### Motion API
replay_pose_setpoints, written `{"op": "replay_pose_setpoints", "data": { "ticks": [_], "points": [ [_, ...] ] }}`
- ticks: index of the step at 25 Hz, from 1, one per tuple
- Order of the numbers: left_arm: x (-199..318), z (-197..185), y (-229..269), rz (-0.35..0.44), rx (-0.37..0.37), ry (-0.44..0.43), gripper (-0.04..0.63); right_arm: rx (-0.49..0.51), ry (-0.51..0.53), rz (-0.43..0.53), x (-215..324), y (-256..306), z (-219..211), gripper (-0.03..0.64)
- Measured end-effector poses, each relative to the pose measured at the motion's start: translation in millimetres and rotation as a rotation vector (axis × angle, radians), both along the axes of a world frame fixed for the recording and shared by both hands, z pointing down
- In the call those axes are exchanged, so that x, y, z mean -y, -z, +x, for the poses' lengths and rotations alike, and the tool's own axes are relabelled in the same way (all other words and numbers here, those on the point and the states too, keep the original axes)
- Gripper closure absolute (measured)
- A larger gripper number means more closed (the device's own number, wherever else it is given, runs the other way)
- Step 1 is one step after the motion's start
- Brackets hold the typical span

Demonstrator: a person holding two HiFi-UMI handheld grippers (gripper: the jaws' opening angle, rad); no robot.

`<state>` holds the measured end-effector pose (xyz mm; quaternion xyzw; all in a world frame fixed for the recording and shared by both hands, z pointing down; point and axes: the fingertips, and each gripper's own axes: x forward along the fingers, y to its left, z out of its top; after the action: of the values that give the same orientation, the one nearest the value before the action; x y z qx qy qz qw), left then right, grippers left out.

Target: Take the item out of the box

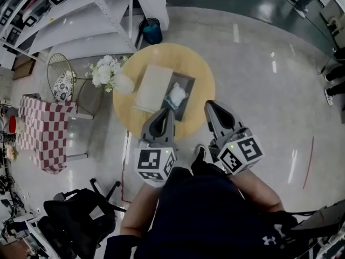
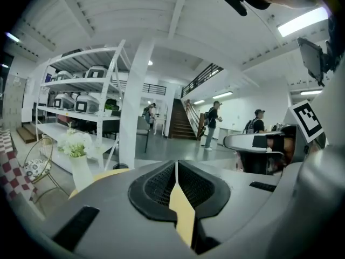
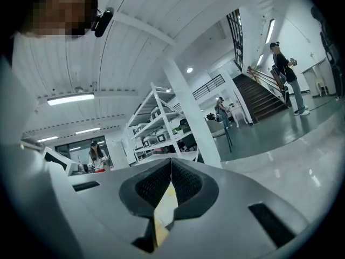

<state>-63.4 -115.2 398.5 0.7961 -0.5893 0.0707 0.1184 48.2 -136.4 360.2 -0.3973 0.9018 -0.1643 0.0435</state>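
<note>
A round yellow wooden table (image 1: 202,72) stood on the pale polished floor (image 1: 259,90). On it lay an open shallow grey box (image 1: 188,83), and inside, towards its 6 o'clock end, sat the white plastic-wrapped item (image 1: 177,95). A flat cream rectangular lid (image 1: 153,87) lay just beside the box at its 9 o'clock side. A white vase of white flowers (image 1: 109,74) stood at the table's 9 o'clock rim.

The left gripper (image 1: 165,111) pointed towards 12 o'clock from the table's 6 o'clock edge, its tip overlapping the near end of the box in the head view; whether it touched could not be told. In its own view the left gripper (image 2: 176,164) had its jaws pressed together with nothing between them, only a sliver of yellow tabletop showing below the tips. The right gripper (image 1: 212,104) was at the table's 4 o'clock edge, apart from the box. The right gripper (image 3: 171,161) likewise had its jaws together and held nothing.

Off the table, a blue bin (image 1: 152,31) stood at 12 o'clock, a wire chair with a patterned cushion (image 1: 62,82) at 9 o'clock, a red-and-white checked cloth (image 1: 46,134) at 8 o'clock, and a black office chair (image 1: 81,220) at 7 o'clock.
</note>
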Motion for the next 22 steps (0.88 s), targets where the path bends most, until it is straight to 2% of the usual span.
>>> {"op": "replay_pose_setpoints", "data": {
  "ticks": [8,16,22],
  "points": [
    [36,-15,-42,-0.076,0.076,0.002,0.566,-0.013,-0.008,-0.045,23,-19,-4,0.604],
    [74,-33,-100,-0.196,0.158,-0.072,0.566,-0.025,-0.079,-0.095,43,-36,-13,0.604],
    [93,-32,-144,-0.290,0.195,-0.133,0.565,-0.026,-0.123,-0.151,48,-54,-12,0.604]
  ]
}}
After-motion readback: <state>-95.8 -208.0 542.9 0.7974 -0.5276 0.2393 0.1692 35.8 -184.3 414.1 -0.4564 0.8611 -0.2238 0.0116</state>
